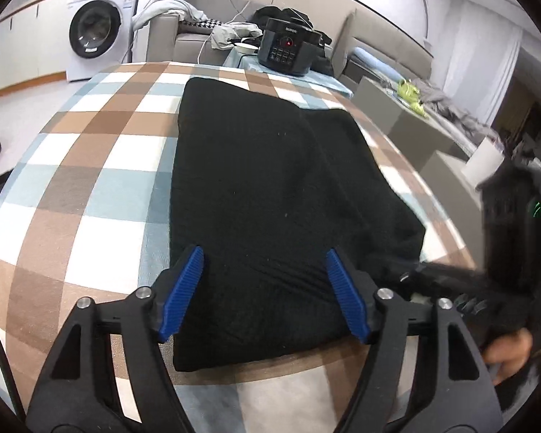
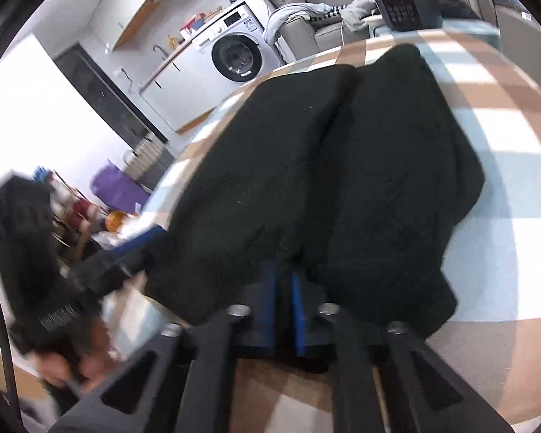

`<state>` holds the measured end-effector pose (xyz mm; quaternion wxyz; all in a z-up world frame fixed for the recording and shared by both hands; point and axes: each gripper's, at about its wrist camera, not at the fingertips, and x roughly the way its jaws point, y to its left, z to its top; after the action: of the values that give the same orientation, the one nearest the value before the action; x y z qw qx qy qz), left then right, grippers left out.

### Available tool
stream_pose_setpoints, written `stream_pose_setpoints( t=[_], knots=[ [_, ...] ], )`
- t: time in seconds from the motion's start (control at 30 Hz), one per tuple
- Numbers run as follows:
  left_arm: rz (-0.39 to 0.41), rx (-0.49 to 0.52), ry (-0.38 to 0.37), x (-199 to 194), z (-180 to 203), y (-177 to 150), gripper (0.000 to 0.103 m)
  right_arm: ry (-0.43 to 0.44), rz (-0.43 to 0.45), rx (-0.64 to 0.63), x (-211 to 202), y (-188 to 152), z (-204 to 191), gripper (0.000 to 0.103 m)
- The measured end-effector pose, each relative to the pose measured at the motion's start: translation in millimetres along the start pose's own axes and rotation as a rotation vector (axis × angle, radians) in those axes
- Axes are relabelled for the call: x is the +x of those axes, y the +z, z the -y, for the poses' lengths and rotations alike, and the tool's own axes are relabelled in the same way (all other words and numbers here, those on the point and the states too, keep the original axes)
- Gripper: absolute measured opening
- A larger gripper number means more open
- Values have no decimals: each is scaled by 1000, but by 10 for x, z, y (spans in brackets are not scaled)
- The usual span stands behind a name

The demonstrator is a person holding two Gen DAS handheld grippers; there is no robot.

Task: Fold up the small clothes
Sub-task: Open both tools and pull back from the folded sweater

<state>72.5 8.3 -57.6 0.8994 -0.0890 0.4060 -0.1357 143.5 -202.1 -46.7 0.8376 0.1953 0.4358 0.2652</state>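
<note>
Left wrist view: my left gripper (image 1: 263, 292) hangs spread above the near edge of the folded black garment (image 1: 270, 180) on the checked counter (image 1: 90, 180).

Right wrist view: my right gripper (image 2: 283, 310), pressed together at the garment's near hem, seems to pinch little or nothing; dragging could undo the fold.

Left gripper (image 1: 264, 290), jaws apart, above the near edge of a folded black garment (image 1: 270, 198) on a checked cloth (image 1: 90, 166).
</note>
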Motion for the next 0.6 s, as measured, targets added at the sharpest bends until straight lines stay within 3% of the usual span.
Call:
stream_pose_setpoints(
  t=[0.07, 0.17, 0.33, 0.43, 0.6],
  knots=[
    [3, 6, -16, 16, -10, -34, 68, -19, 36, -20, -128, 8, -41, 5],
    [-7, -8, -41, 11, -48, -75, 68, -122, -58, 30, 30, -52, 119, 5],
    [-21, -11, -3, -3, -78, -120, 68, -94, -37, 44, -40, 9, 120, 13],
    [-17, -32, -15, -54, -93, -109, 68, -124, -13, 54, 57, 258, 138, 17],
    [-10, -4, -24, -106, -13, -97, 68, -96, -37, 86, 418, 762, 181, 18]
  ],
)
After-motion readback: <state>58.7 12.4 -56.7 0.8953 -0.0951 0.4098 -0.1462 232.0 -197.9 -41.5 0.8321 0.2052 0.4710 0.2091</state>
